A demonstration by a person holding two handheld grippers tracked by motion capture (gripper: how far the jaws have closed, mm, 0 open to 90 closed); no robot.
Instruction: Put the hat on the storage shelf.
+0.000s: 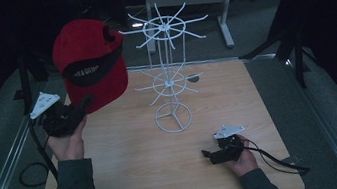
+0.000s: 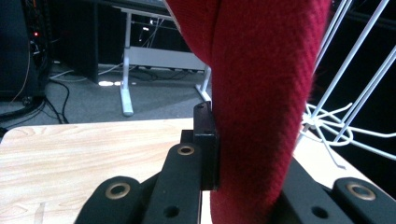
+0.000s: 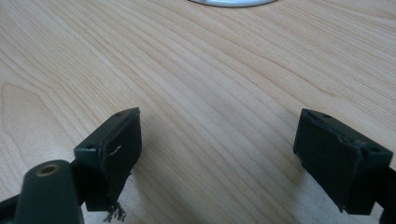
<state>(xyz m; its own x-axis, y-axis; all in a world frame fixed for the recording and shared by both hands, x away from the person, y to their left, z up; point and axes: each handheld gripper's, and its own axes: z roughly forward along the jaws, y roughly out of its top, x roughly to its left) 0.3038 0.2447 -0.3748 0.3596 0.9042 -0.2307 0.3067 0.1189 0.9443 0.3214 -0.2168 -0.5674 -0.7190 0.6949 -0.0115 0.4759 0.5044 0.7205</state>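
Clamped between left gripper [image 2: 233, 186] jaws: red cap [image 2: 261, 93].

A square wooden table [image 1: 133, 175] with a pale, streaky grain carries the things, its top set in a grey metal frame. Directly on it stands a white wire rack [image 1: 168, 82], resting on a ring-shaped base (three spokes meet in the middle of the ring) from which a thin stem rises with two tiers of hooks. In the right gripper view the bare tabletop [image 3: 210, 84] runs out ahead of the two spread jaws and between them, and the rim of the rack's base [image 3: 231, 3] lies well ahead of them. In the left gripper view the tabletop [image 2: 70, 158] lies below and to the left of the jaws, the rack's wires [image 2: 341, 116] to their right.
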